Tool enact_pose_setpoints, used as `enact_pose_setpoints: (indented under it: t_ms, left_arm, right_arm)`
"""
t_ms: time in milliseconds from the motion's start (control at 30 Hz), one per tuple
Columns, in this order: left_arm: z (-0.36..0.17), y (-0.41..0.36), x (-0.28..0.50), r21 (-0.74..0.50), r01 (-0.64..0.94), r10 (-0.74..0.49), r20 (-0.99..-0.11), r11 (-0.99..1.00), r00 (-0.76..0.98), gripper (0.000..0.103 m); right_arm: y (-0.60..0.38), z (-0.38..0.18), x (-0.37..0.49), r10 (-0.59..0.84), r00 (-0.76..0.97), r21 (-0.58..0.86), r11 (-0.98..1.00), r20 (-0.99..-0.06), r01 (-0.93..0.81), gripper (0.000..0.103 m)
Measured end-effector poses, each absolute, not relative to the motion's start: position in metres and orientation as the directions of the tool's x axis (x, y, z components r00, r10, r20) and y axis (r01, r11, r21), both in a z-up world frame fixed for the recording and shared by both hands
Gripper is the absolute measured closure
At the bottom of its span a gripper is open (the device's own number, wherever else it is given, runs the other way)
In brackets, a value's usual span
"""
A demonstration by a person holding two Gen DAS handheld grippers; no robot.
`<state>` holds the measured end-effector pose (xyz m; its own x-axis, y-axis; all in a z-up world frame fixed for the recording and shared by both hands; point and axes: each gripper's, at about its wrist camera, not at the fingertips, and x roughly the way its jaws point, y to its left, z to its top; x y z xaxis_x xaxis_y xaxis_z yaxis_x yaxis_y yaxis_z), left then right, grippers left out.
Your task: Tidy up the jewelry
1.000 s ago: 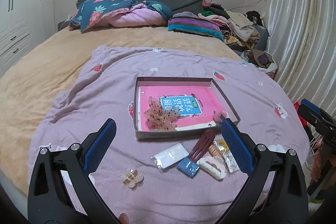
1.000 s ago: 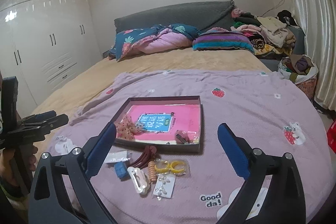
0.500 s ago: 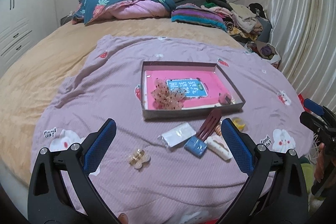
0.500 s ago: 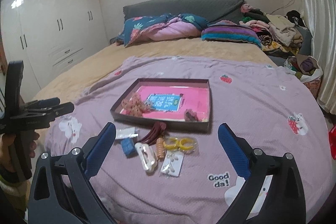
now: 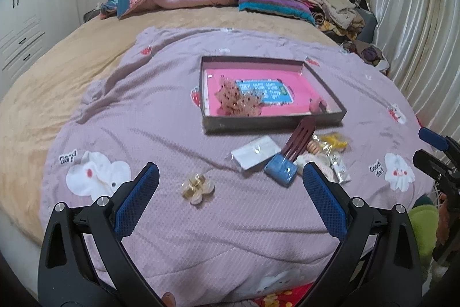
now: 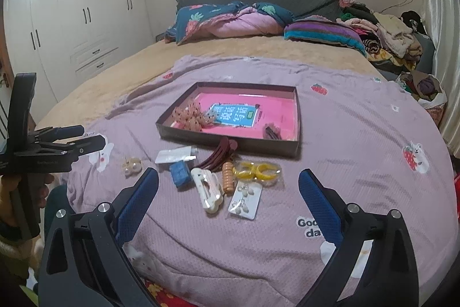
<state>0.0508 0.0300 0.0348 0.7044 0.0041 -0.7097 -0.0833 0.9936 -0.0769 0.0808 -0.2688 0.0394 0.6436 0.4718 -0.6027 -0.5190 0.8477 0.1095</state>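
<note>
A shallow brown box (image 5: 273, 125) (image 6: 230, 142) with a pink lining lies on the lilac blanket. Inside it are a beige dotted scrunchie (image 5: 238, 101) (image 6: 191, 116) and a small dark clip (image 6: 271, 132). In front of the box lie a white packet (image 5: 256, 151), a dark red comb clip (image 5: 299, 138), a blue piece (image 6: 179, 173), a white claw clip (image 6: 207, 189), an orange spiral tie (image 6: 227, 183), bagged yellow rings (image 6: 256, 170) and an earring card (image 6: 244, 200). A gold flower clip (image 5: 197, 187) (image 6: 132, 166) lies apart to the left. My left gripper (image 5: 230, 170) and right gripper (image 6: 228, 174) hang open and hold nothing.
The lilac blanket (image 5: 143, 111) covers a tan bed (image 5: 57, 76). A quilt and pillows (image 6: 230, 19) lie by the grey headboard, with heaped clothes (image 6: 388, 30) to the right. White wardrobes (image 6: 72, 19) stand left and a curtain (image 5: 417, 33) right. The blanket's near edge drops off below the grippers.
Both grippers have drawn back from the box toward the foot of the bed, so more blanket shows in front. Both stayed open and no item moved.
</note>
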Motion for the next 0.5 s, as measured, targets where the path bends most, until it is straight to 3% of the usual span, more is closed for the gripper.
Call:
enact_pose_setpoints:
  t_ms: [500]
  left_arm:
    - [-0.001, 0.034, 0.053, -0.054, -0.083, 0.013, -0.763, 0.995, 0.647, 0.01]
  right_arm:
    - [-0.254, 0.006, 0.085, 0.439, 0.599, 0.069, 0.84, -0.67, -0.538, 0.006]
